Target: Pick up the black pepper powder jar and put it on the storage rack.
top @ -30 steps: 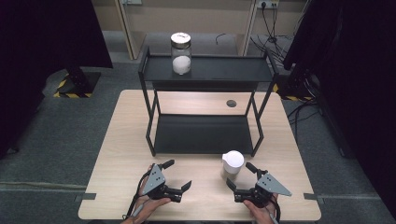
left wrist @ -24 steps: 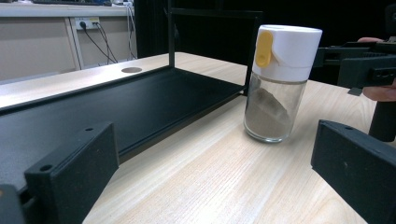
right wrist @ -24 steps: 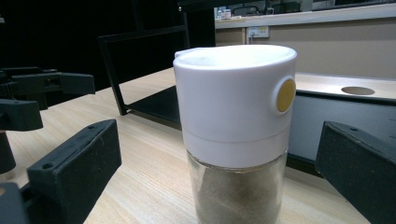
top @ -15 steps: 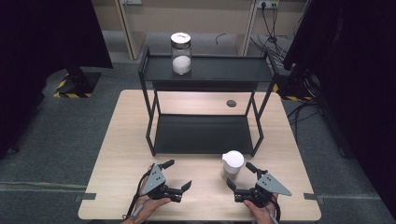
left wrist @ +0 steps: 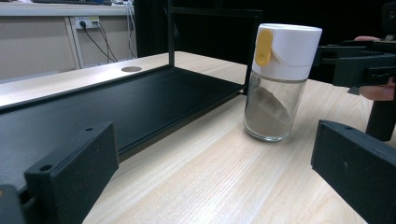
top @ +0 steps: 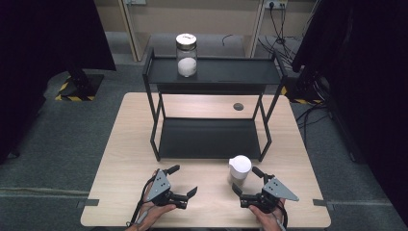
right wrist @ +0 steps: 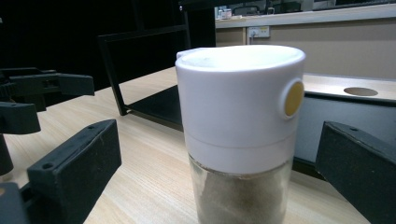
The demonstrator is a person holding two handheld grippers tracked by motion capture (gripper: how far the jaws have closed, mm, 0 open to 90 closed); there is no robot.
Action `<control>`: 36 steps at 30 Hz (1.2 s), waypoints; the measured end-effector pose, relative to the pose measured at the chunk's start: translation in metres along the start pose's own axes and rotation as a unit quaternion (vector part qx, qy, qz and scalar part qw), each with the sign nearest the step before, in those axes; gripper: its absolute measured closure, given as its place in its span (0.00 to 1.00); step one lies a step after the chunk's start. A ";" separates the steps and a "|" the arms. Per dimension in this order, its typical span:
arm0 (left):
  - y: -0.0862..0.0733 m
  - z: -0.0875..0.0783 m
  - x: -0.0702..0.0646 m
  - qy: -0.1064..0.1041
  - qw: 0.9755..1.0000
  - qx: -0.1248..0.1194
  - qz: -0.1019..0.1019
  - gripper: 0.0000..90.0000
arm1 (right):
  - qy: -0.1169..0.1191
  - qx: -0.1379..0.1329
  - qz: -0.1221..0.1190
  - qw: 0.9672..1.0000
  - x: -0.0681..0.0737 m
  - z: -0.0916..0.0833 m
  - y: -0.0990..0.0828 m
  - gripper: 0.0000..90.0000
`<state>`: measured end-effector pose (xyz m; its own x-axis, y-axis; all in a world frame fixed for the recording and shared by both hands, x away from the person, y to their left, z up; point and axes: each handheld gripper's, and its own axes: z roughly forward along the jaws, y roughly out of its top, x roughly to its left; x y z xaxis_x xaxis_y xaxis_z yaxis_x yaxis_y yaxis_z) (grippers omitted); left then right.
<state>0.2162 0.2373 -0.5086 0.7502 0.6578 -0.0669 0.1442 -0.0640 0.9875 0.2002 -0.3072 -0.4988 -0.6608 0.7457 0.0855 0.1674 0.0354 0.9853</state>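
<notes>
Both tongs are sitting low at the near edge of the pale wooden surface (top: 125,144), each held in a person's hand. Left tongs (top: 183,180) are gaping apart with nothing between the jaws, and the right tongs (top: 246,181) are likewise standing apart, empty, pointing at the white-capped shaker jar (top: 239,169) just beyond their tips. That jar is standing upright on the surface, right of centre, just in front of the near right leg of the black two-tier rack (top: 211,137); in the right gripper view it is looming close between the open jaws, brownish powder showing through its glass and a yellow button on its cap. A glass jar with white contents (top: 186,55) is resting on the rack's top shelf, toward the left. A round cable hole (top: 238,106) is showing in the surface behind the rack. Around it, grey floor is spreading out, dark curtains are hanging at both sides, and cables are trailing along the far wall.
</notes>
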 end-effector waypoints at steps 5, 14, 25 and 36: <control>0.000 0.000 0.001 0.001 1.000 0.003 -0.003 0.00 | -0.004 0.004 -0.007 1.000 0.000 0.008 0.002 0.01; 0.000 0.000 0.000 -0.001 1.000 0.002 -0.001 0.00 | -0.014 0.013 -0.015 1.000 -0.001 0.017 0.005 0.06; 0.000 0.000 0.000 0.000 1.000 0.002 -0.001 0.00 | -0.023 0.033 -0.034 0.999 -0.001 0.027 0.010 0.30; 0.000 0.000 0.000 0.002 1.000 0.003 -0.001 0.00 | -0.025 0.044 -0.037 0.998 0.000 0.027 0.015 0.34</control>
<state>0.2163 0.2377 -0.5086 0.7472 0.6611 -0.0690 0.1503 -0.0669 0.9864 0.2224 -0.2886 -0.4878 -0.6368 0.7710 0.0027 0.1835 0.1481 0.9718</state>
